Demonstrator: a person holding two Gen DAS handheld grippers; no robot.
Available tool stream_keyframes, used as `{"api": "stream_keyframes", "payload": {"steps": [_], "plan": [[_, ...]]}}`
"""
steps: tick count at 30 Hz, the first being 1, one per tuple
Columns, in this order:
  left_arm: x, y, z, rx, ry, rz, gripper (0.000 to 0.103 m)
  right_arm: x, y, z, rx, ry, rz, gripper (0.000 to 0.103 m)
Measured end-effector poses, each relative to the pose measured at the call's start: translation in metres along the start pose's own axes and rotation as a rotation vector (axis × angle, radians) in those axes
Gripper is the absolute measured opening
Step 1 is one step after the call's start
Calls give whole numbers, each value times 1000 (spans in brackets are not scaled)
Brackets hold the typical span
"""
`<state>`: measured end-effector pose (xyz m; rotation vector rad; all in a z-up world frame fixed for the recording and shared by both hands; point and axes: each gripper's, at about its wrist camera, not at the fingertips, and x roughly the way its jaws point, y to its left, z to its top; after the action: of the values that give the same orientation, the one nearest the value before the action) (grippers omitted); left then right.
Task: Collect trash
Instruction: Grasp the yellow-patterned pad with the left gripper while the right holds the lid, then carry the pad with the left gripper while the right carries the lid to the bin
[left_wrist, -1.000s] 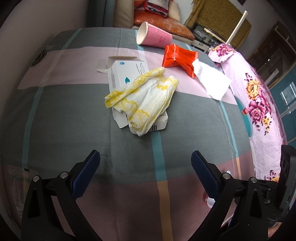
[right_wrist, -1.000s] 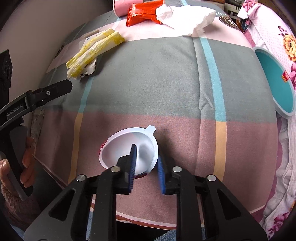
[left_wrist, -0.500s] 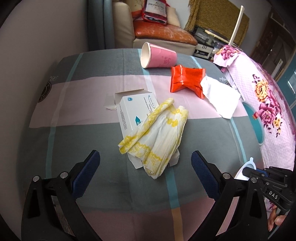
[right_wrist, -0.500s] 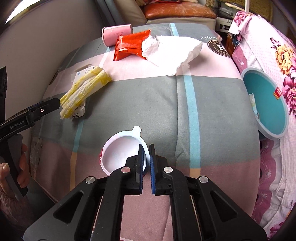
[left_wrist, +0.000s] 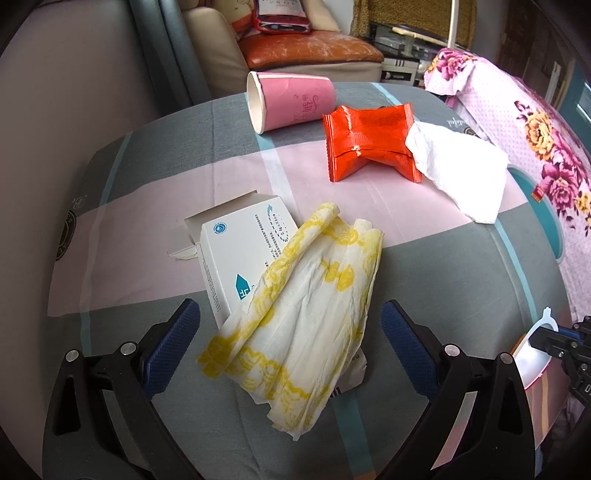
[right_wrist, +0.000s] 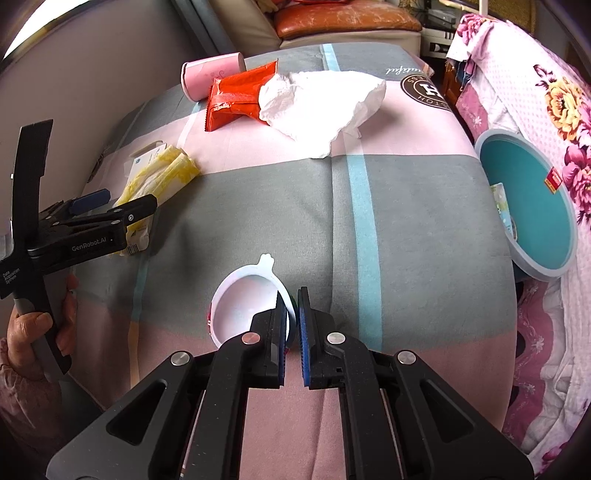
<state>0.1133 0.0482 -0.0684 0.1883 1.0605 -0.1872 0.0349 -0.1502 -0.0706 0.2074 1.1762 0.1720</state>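
My right gripper (right_wrist: 292, 301) is shut on the rim of a small white plastic cup (right_wrist: 243, 299), which hangs just above the striped cloth; the same cup (left_wrist: 532, 350) shows at the right edge of the left wrist view. My left gripper (left_wrist: 290, 325) stands open, its blue pads on either side of a yellow-and-white crumpled wrapper (left_wrist: 295, 314) that lies across a white carton (left_wrist: 240, 254). Farther back lie a pink paper cup (left_wrist: 291, 101) on its side, a red foil packet (left_wrist: 369, 144) and a white tissue (left_wrist: 461, 173).
A teal round bin (right_wrist: 532, 206) sits past the right edge of the cloth-covered table (right_wrist: 406, 206), beside flowered pink bedding (right_wrist: 546, 92). A sofa with an orange cushion (left_wrist: 314, 51) stands behind the table. A hand (right_wrist: 33, 325) holds the left gripper's handle.
My left gripper has moved forward over the table until its pads flank the yellow wrapper. My right gripper has closed on the white cup's rim and lifted it slightly.
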Motion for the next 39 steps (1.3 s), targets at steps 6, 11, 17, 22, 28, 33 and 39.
{"api": "stream_keyframes", "payload": {"steps": [6, 11, 17, 22, 28, 33, 39], "plan": [[7, -16, -8, 25, 4, 67, 74, 2, -5, 4, 9, -9, -1, 6], [-11, -19, -9, 3, -31, 38, 25, 3, -9, 5, 19, -15, 8, 6], [-12, -18, -14, -55, 32, -139, 13, 5, -15, 5, 35, -18, 20, 6], [-11, -30, -19, -59, 79, -251, 12, 2, -24, 6, 55, -26, 18, 6], [-13, -53, -18, -8, 78, -258, 13, -3, -36, 6, 84, -39, 10, 6], [0, -59, -15, -4, 103, -230, 14, -5, -41, 6, 94, -47, 14, 6], [6, -64, -11, -9, 99, -218, 23, -4, -51, 6, 114, -46, 23, 6]]}}
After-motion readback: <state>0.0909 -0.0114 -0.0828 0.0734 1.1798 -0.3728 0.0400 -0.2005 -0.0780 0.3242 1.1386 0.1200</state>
